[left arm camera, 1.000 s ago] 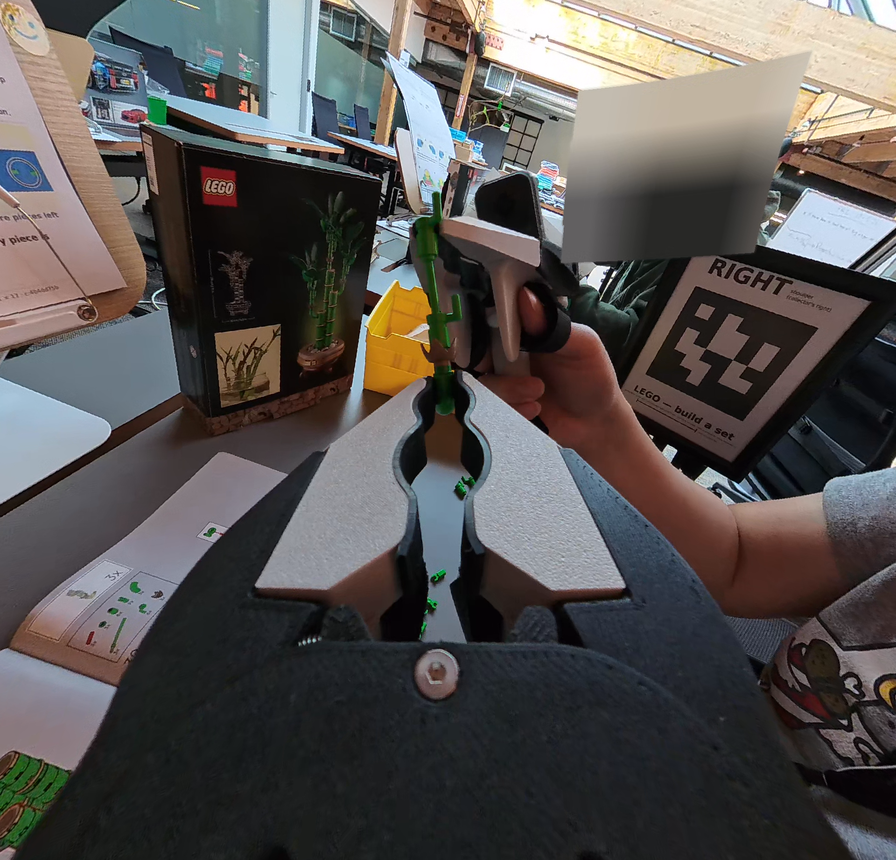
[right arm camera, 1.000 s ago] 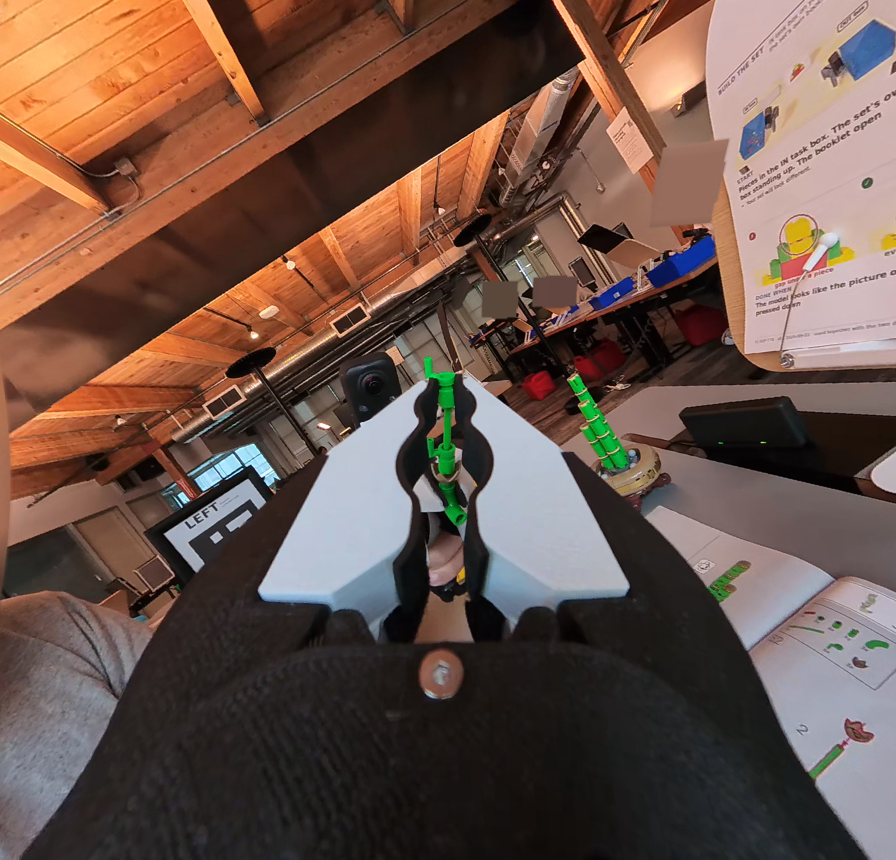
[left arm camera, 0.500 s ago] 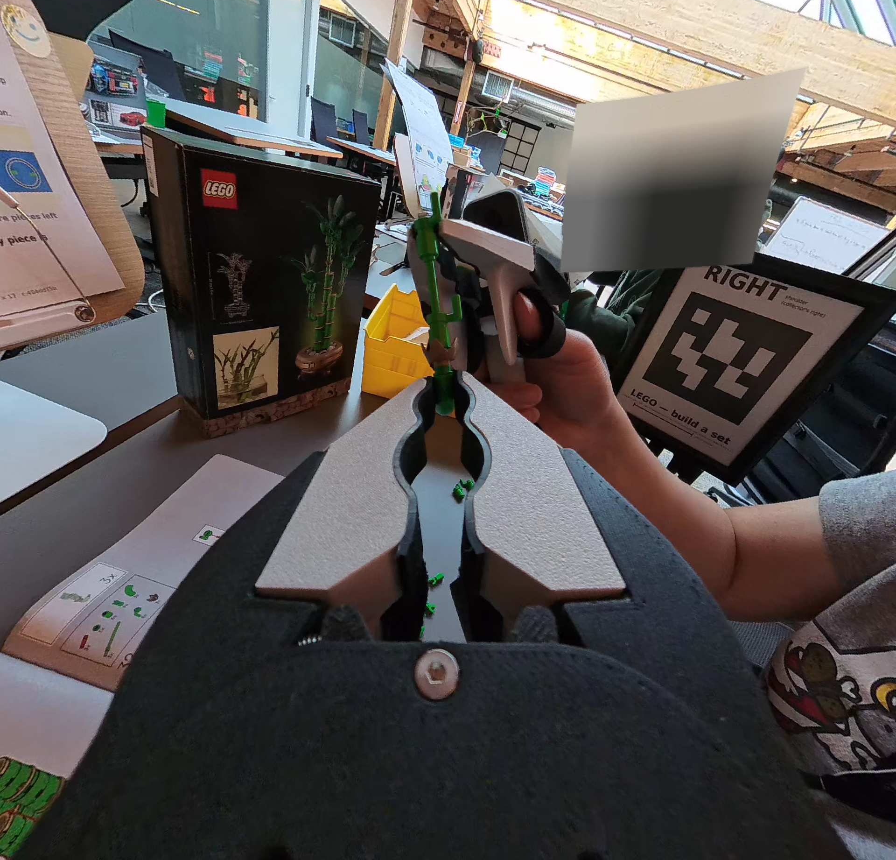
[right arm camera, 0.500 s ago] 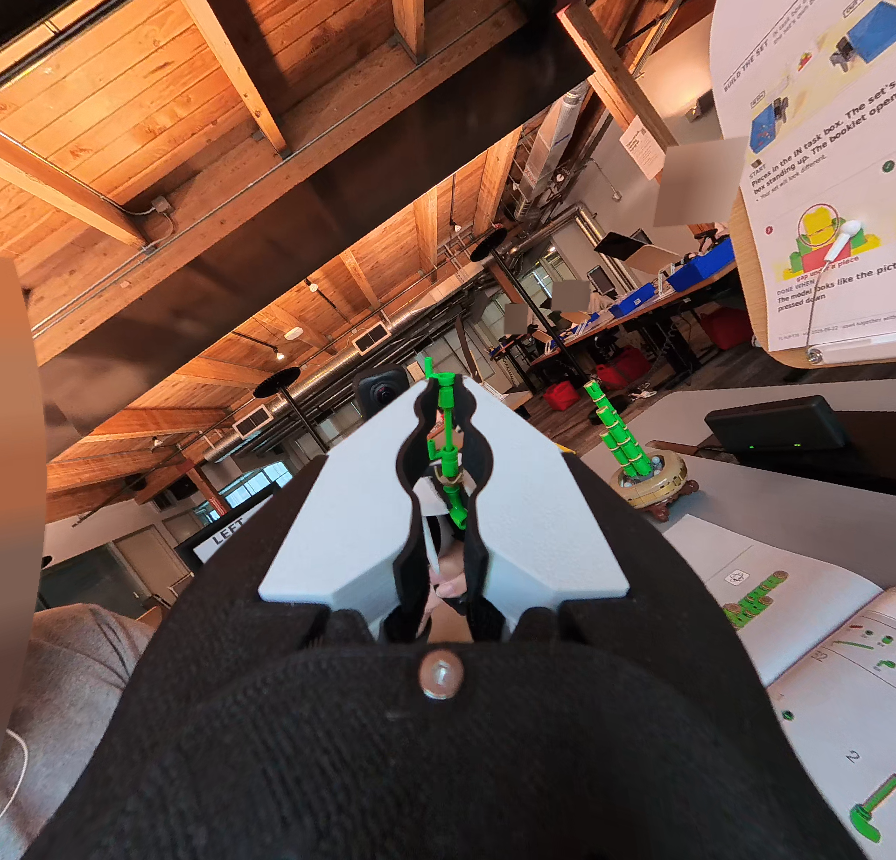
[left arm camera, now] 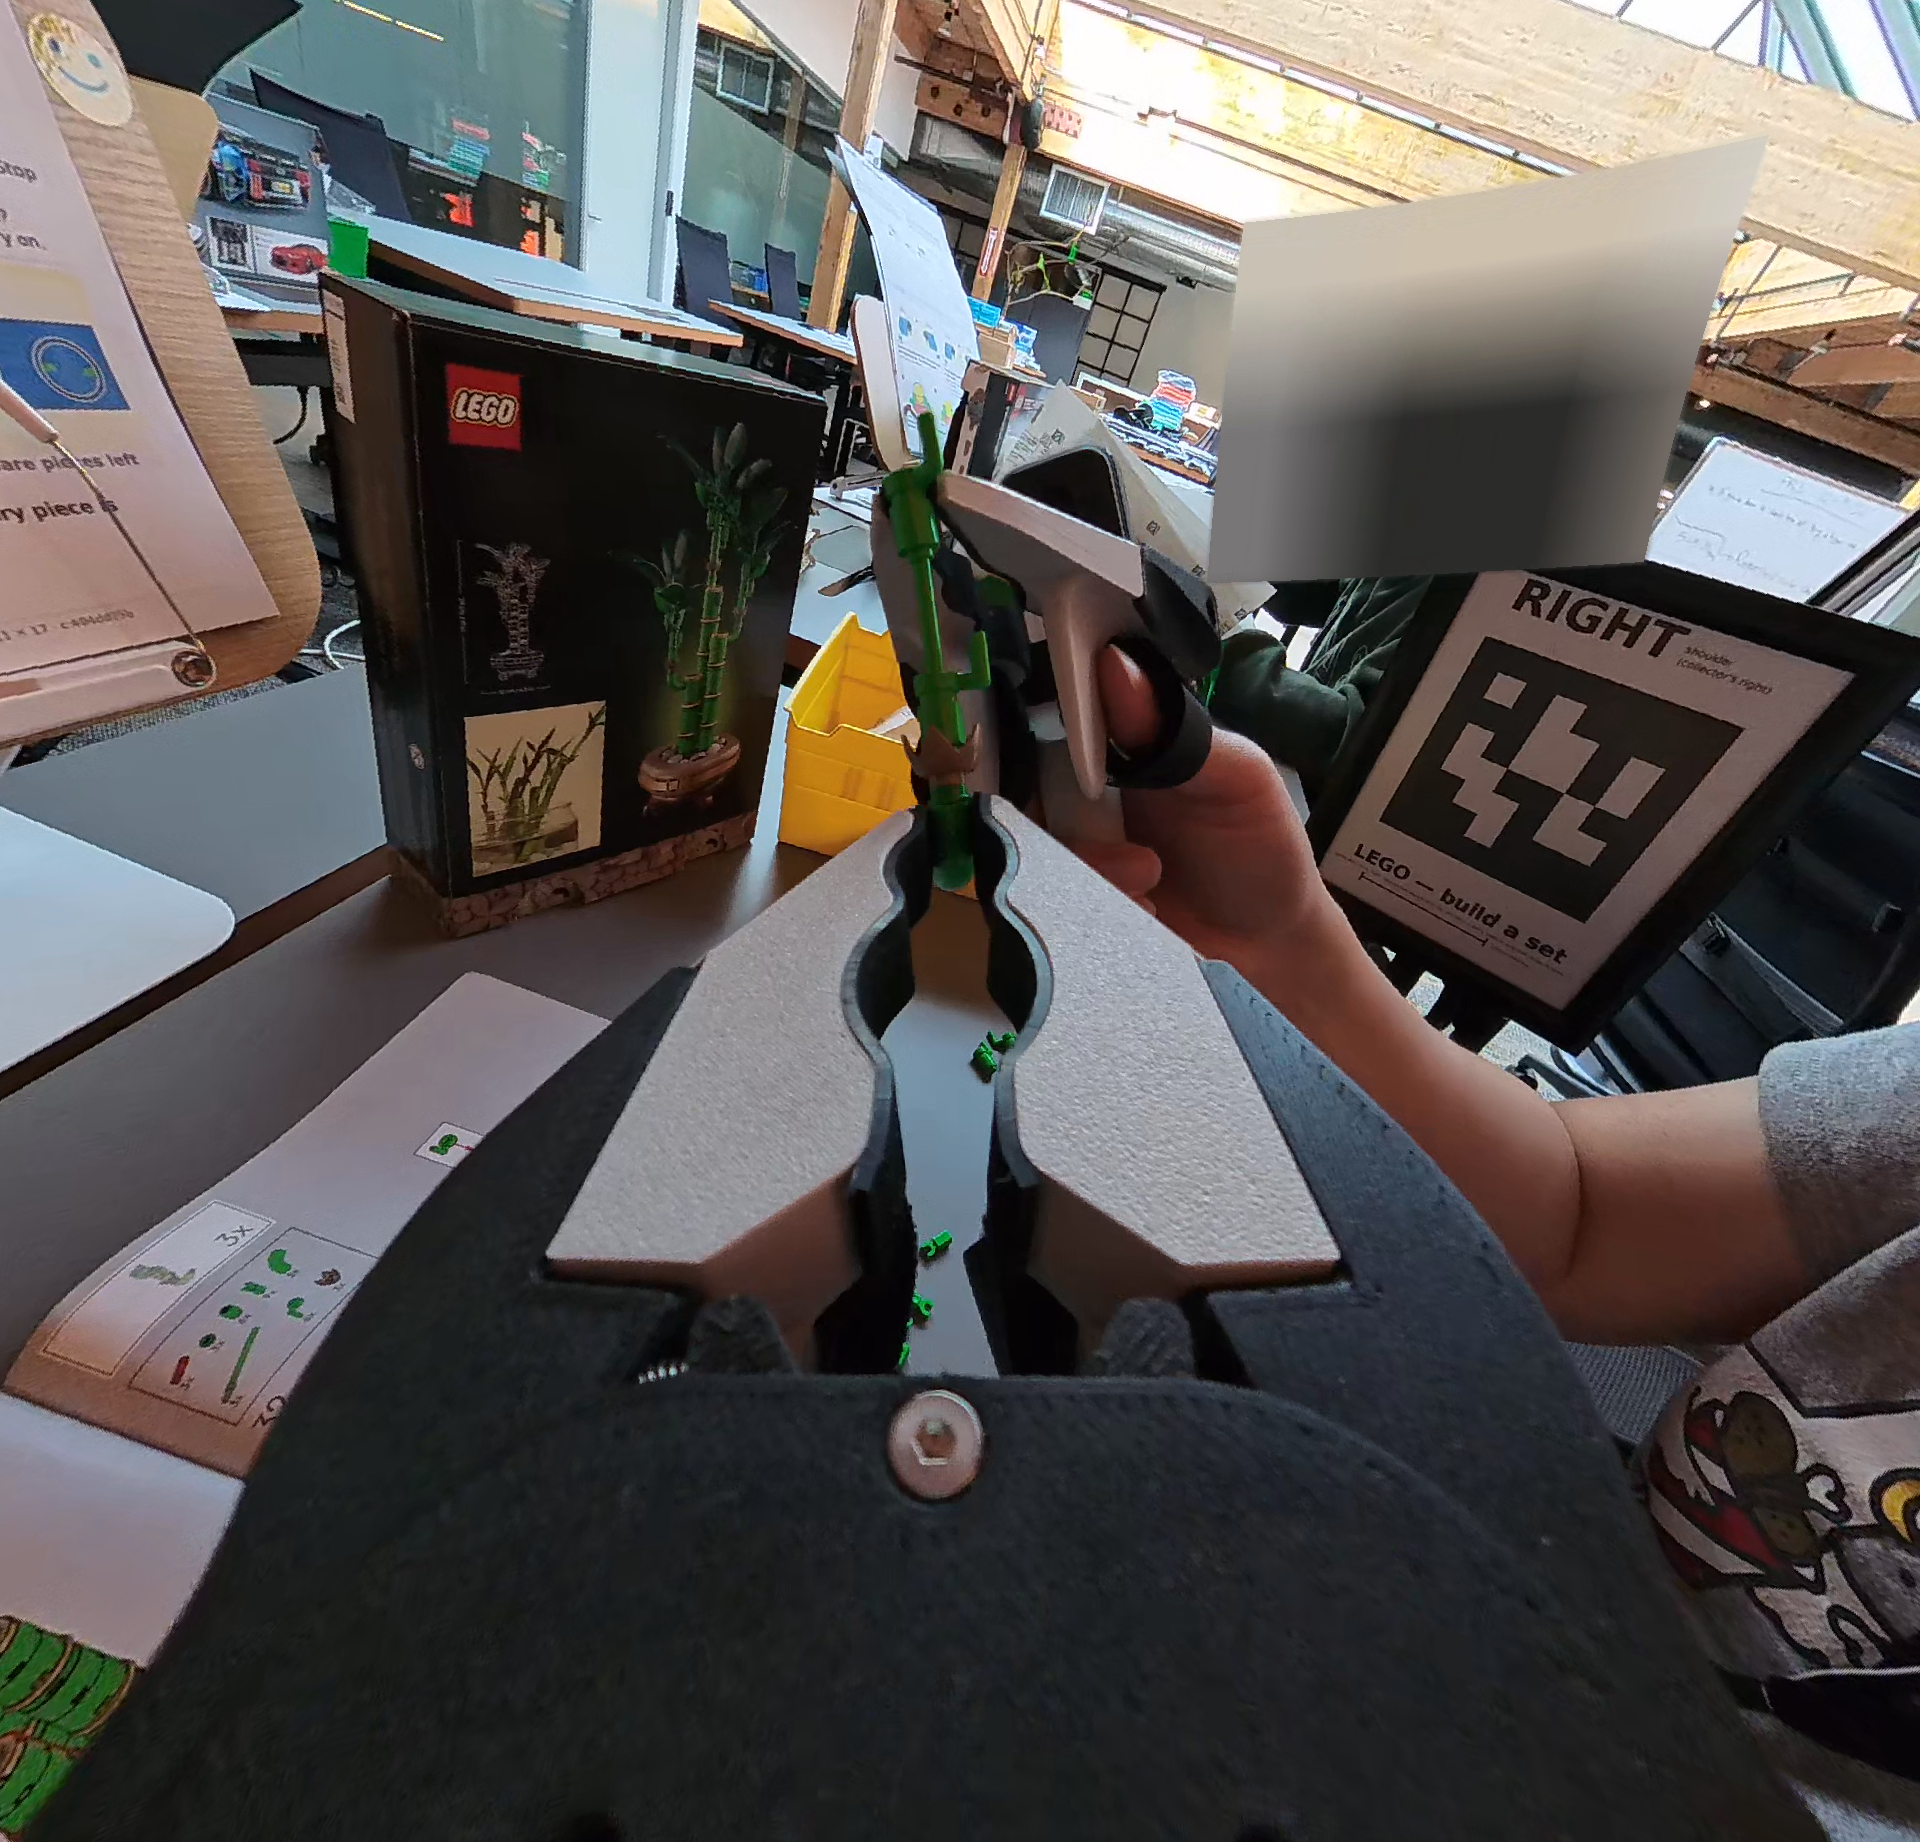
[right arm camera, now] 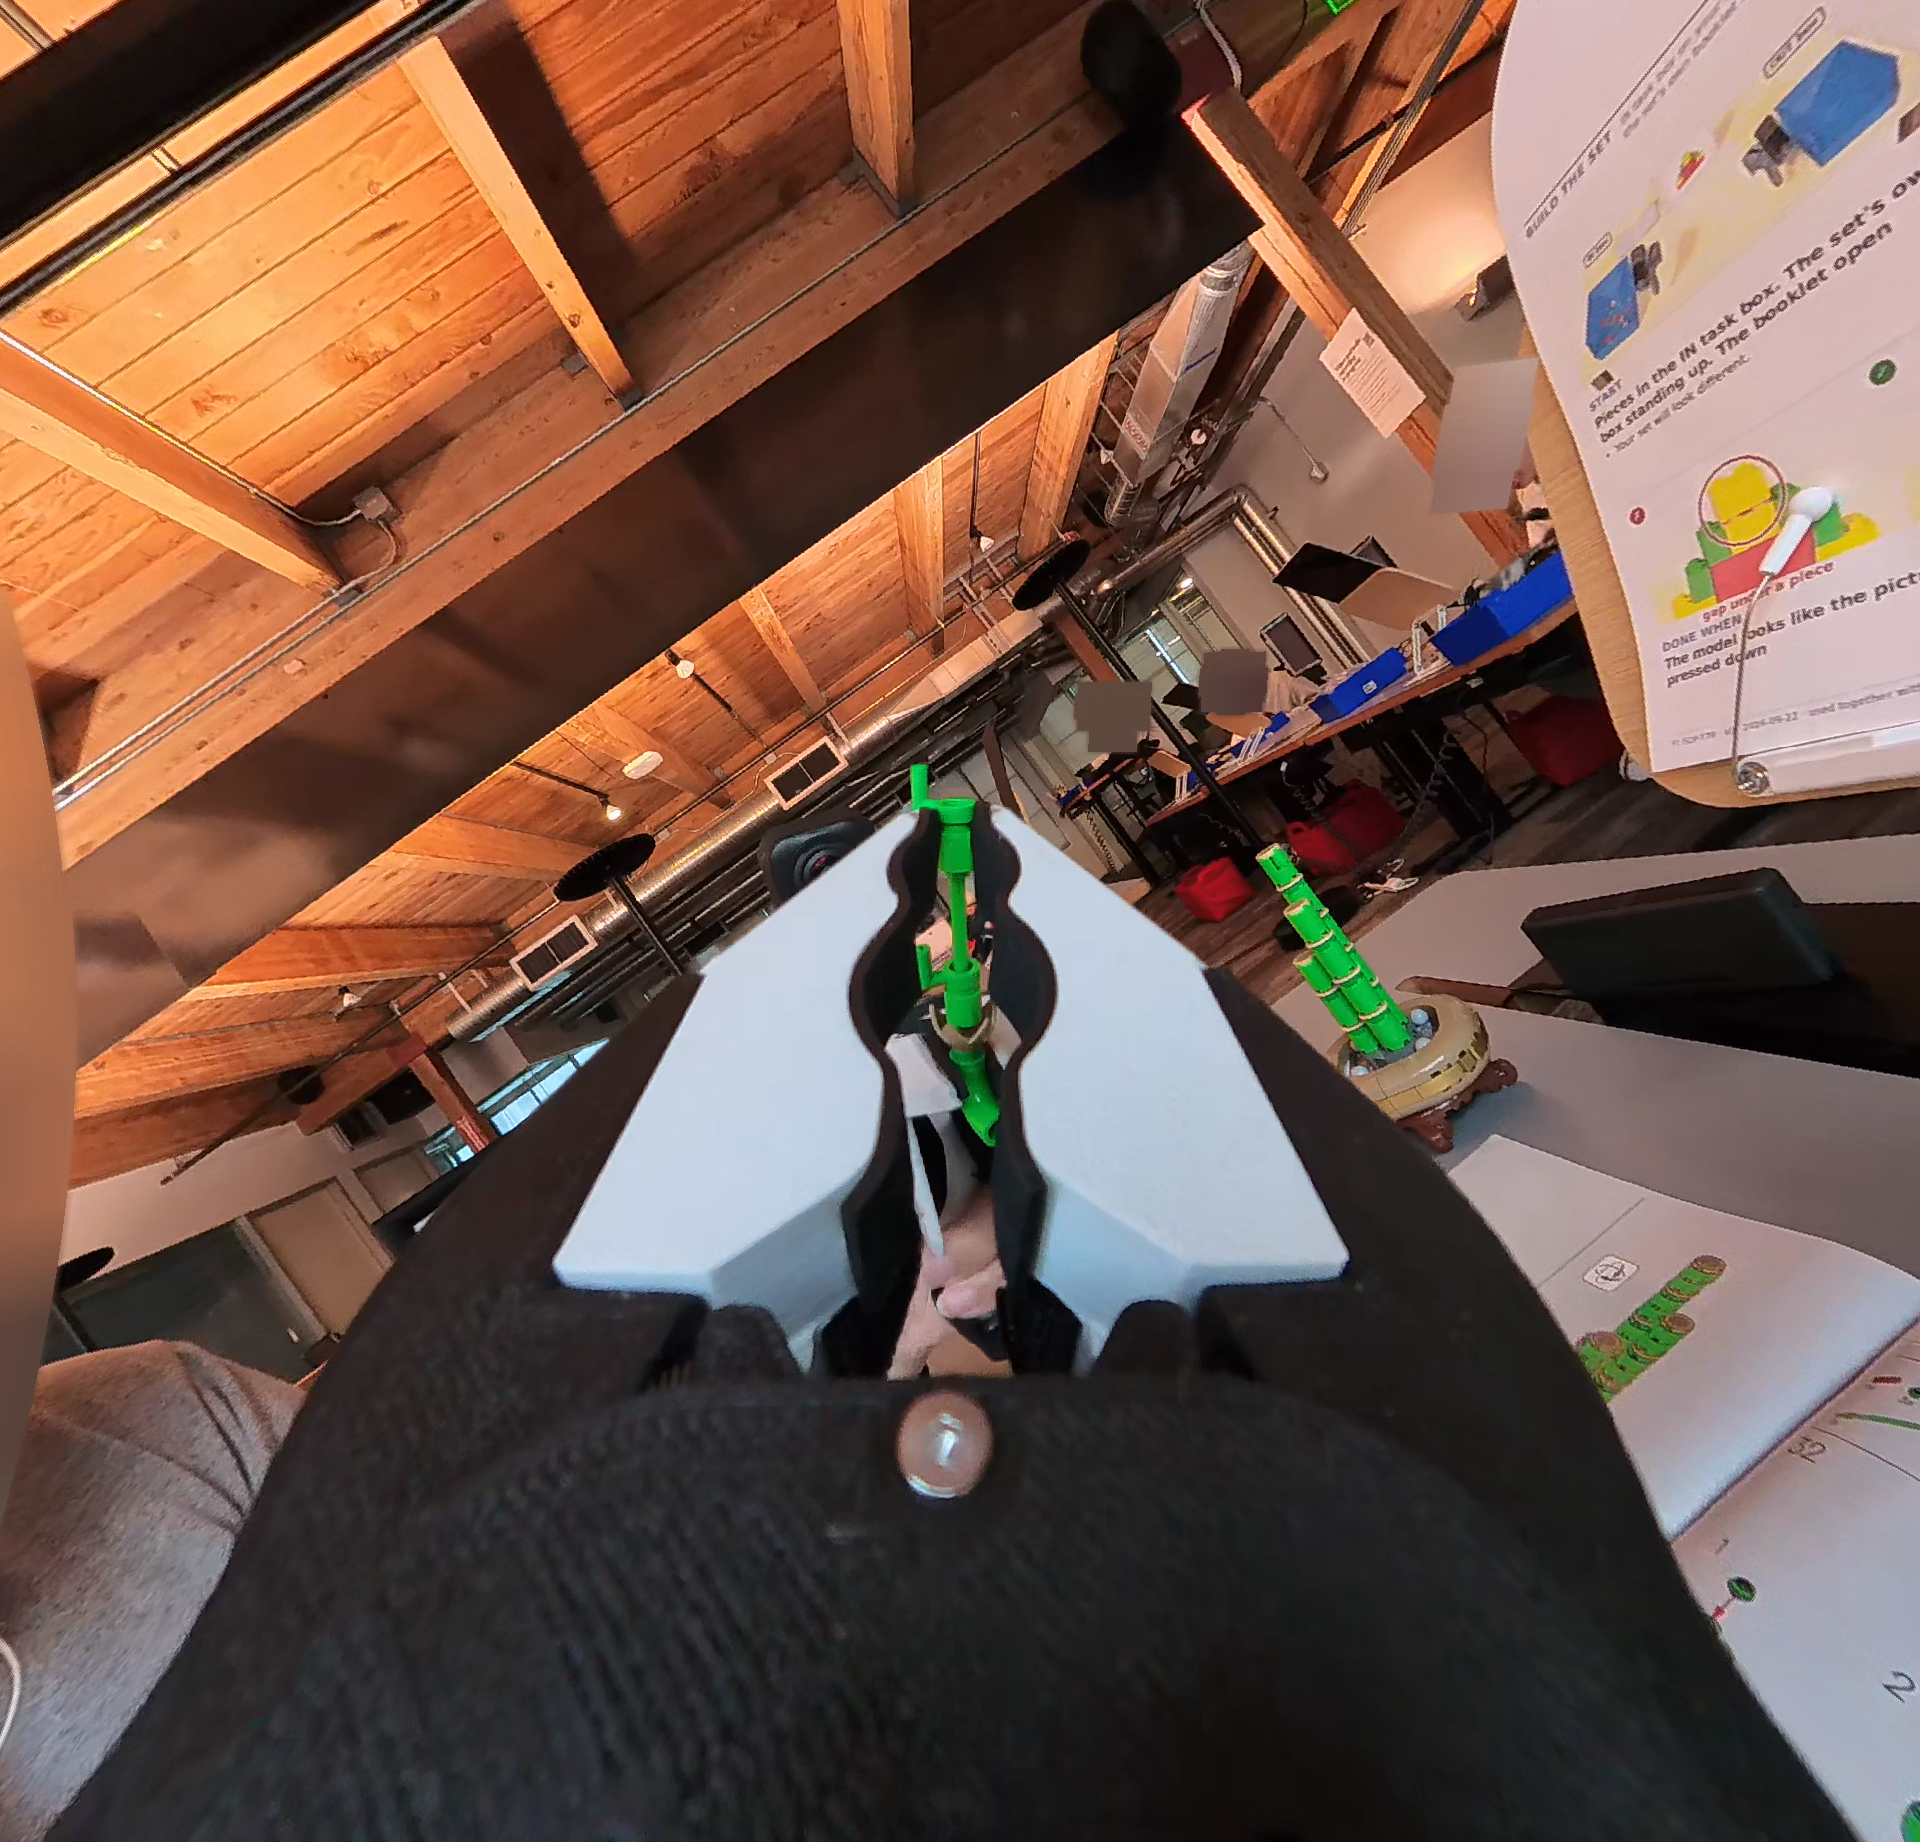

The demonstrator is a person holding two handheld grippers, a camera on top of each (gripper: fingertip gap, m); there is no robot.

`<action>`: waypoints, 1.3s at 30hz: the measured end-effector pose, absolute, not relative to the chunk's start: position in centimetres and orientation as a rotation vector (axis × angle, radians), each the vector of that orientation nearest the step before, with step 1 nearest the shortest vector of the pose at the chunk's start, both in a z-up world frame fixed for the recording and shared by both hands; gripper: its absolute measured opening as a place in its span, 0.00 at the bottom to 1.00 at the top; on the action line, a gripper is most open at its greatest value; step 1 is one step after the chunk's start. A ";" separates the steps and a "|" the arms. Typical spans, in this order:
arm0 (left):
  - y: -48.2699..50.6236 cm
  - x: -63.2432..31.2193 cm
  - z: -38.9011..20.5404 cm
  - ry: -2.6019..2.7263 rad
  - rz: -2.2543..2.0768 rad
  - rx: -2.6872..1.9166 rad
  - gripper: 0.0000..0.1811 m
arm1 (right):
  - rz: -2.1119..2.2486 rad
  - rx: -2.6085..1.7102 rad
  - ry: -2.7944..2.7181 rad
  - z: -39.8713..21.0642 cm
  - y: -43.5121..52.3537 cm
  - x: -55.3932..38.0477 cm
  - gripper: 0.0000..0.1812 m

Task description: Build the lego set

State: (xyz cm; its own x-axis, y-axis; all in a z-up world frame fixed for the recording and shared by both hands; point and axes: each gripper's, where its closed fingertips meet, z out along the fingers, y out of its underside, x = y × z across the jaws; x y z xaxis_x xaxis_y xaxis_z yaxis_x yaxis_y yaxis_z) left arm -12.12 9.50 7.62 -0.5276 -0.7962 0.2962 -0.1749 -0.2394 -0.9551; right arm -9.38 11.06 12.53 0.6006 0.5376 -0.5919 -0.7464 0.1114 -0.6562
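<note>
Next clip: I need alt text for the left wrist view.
The left gripper pinches the bottom of a thin green stem, which the right gripper grips higher up. Behind stand a black set box and a yellow bin; an open booklet lies lower left.

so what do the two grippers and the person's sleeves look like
Both the left gripper and the right gripper have a black textured body, a silver screw at the centre, and two pale grey wedge fingers with wavy black inner pads. The person wears a grey sleeve pushed up, over a cartoon-print top.
</note>
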 end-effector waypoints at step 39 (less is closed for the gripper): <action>11.4 -11.0 3.6 1.619 -1.785 -1.289 0.03 | 1.063 -1.195 0.321 8.0 13.0 -7.6 0.03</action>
State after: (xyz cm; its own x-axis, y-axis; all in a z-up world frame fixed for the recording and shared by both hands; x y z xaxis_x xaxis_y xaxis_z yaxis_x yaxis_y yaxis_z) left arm -11.03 11.42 3.63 -0.4909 -0.7956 0.3551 -0.2760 -0.2446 -0.9295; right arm -7.56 12.98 7.97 0.5088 0.4972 -0.7028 -0.8034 -0.0192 -0.5952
